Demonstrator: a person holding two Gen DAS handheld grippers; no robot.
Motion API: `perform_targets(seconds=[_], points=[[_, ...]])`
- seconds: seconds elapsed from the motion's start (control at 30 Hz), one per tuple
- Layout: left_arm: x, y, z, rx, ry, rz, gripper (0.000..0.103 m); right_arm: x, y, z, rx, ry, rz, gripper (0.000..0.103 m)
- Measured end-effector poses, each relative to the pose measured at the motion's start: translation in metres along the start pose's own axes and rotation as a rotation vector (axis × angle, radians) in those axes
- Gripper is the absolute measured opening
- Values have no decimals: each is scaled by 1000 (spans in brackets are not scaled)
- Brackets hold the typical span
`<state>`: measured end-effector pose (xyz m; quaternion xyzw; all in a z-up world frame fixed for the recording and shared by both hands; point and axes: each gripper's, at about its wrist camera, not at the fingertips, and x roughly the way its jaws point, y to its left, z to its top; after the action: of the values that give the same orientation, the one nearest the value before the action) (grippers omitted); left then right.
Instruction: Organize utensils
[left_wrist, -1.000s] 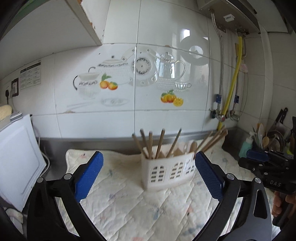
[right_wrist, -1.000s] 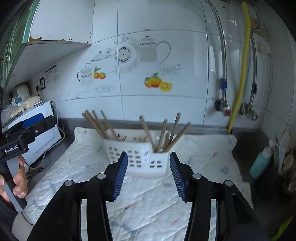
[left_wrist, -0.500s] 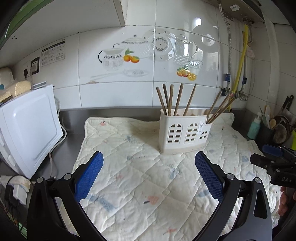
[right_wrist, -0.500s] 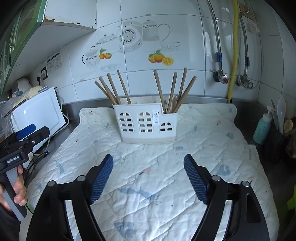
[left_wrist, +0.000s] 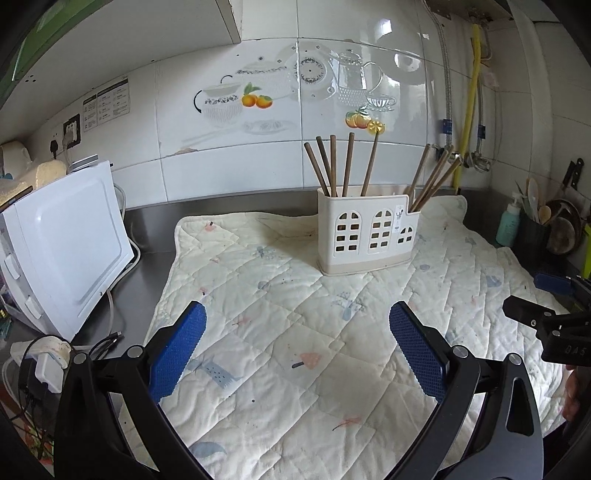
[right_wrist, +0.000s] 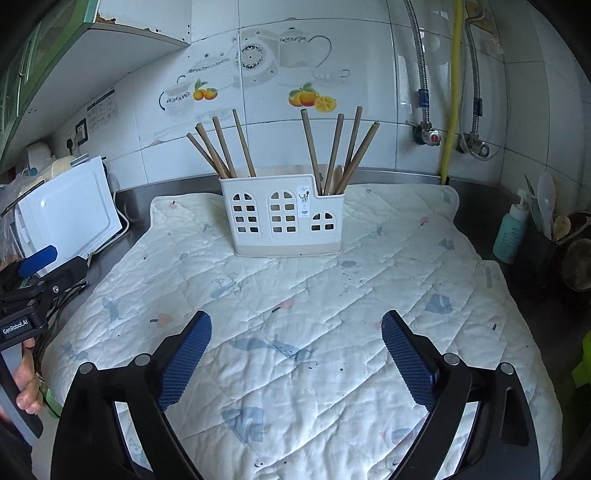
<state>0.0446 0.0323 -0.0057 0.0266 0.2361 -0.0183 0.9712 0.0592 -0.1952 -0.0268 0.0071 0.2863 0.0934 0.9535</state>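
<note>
A white plastic utensil holder (left_wrist: 367, 236) (right_wrist: 284, 221) with window cut-outs stands upright on the quilted mat (left_wrist: 295, 332) (right_wrist: 295, 314), toward the back. Several brown chopsticks (left_wrist: 334, 166) (right_wrist: 221, 147) lean in its tall left part, several more (left_wrist: 432, 177) (right_wrist: 343, 147) in its low right part. My left gripper (left_wrist: 297, 339) hovers open over the mat's front, well short of the holder, nothing between its blue pads. My right gripper (right_wrist: 295, 350) is likewise back from the holder; its jaws are opening wide, with nothing between them.
A white appliance (left_wrist: 62, 254) (right_wrist: 70, 214) with cables stands left of the mat. At right are a teal bottle (left_wrist: 508, 225) (right_wrist: 511, 230) and a dark pot of spoons (left_wrist: 535, 229) (right_wrist: 546, 254). Tiled wall and pipes (right_wrist: 448, 92) close the back.
Both grippers have pulled back from the holder and sunk, so it now looks smaller and farther. The right gripper's jaws have spread from narrow to wide. The left jaws stayed wide.
</note>
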Motion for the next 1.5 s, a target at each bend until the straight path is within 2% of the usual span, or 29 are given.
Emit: perform_targets(seconds=[0.2, 0.5, 1.5], points=[[5, 5, -8, -50, 40, -42, 98, 2, -1, -8, 19, 17, -3, 92], [12, 8, -16, -73, 75, -20, 98, 1, 4, -10, -20, 16, -31, 92], [16, 15, -23, -106, 92, -6, 98, -1, 8, -10, -31, 14, -31, 94]])
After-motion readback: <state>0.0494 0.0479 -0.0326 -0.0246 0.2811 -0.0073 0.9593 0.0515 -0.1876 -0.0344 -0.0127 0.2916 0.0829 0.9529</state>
